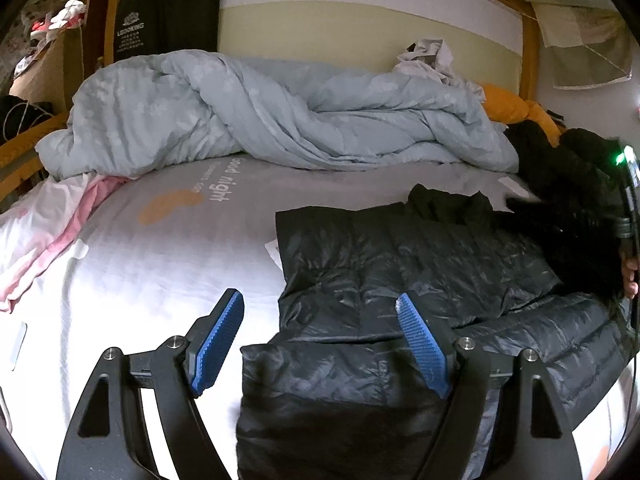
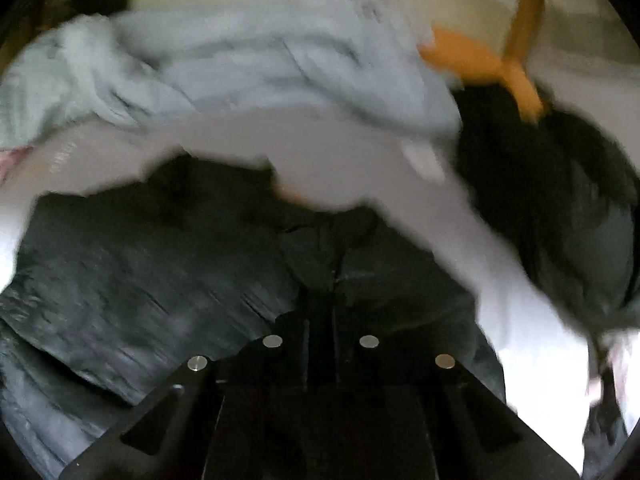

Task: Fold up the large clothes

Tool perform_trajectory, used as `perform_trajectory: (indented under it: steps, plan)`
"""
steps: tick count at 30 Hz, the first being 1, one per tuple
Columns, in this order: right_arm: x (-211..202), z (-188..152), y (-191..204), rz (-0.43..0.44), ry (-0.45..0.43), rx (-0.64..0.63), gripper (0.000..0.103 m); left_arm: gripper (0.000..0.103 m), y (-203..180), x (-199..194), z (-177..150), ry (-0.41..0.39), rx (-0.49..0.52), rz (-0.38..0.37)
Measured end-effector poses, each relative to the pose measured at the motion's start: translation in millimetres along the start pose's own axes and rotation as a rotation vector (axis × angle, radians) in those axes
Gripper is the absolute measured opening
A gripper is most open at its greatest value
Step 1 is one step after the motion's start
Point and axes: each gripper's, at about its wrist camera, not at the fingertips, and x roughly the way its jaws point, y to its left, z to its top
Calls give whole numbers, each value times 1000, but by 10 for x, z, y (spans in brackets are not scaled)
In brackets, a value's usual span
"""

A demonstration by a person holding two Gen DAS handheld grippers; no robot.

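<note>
A slept-in bed with the room's clutter around it.

A pale blue duvet (image 1: 256, 116) lies bunched in a long twisted heap across the far side of the white sheet (image 1: 152, 256), which carries an orange blob and the words "good night" near the duvet's edge. Pink and white cloth (image 1: 52, 224) spills off the left side of the bed. At the far right an orange pillow (image 1: 508, 106) sits behind the duvet, with crumpled grey-white fabric (image 1: 428, 58) just above it against the cream wall. A dark garment with white lettering (image 1: 132, 28) hangs at the back left, beside the wooden bed frame (image 1: 528, 44).
</note>
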Motion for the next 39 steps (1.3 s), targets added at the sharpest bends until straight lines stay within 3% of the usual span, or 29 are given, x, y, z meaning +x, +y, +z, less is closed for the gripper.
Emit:
perform_trajectory:
  steps: [4,6,9,11,14,16,19,22,23,25,27,29,31,32,33,35,37,39]
  plan:
    - [-290,131,451,201,-121,-10,9,78,87,-19,24,4,-30,5]
    - [-328,148,735,272,-123,-42,9,78,132,-29,40,6,-46,9]
    - [-123,23,1191,361,-5,-78,9,78,177,-28,45,10,-57,11]
    - [56,-124,1380,372,94,-108,12,78,184,-12,37,15,-48,16]
    - [140,-412,1445,376,168,-112,15,78,164,31,24,24,-35,11]
    - [21,-542,1306,438,170,-67,16,78,133,63,16,30,-23,2]
    - [-259,-629,1004,484,123,-18,28,79,67,115,3,43,1,-23]
    - [-542,-666,658,445,26,7,62,83,-33,198,49,69,11,-91]
    - [-674,-695,477,424,-23,31,66,84,-72,249,81,86,5,-128]
    - [-834,-716,185,401,-73,77,67,93,-171,406,148,152,-6,-200]
    - [-924,-740,-147,303,-116,121,67,94,-292,629,199,230,-19,-225]
    - [-892,-749,-454,122,-116,129,67,94,-400,943,239,336,-22,-199]
    - [-767,-784,-757,53,-79,173,67,94,-493,1245,233,453,-17,-170]
    - [-688,-805,-886,66,-50,204,67,94,-535,1391,208,513,-7,-144]
    - [-631,-826,-963,80,-31,227,67,88,-572,1499,188,553,9,-113]
    - [-505,-908,-1136,109,-9,286,67,67,-630,1566,173,556,44,-72]
    - [-443,-1007,-1251,136,-1,324,67,15,-673,1540,209,525,80,-37]
    - [-420,-1082,-1279,166,12,312,67,10,-680,1473,282,464,109,0]
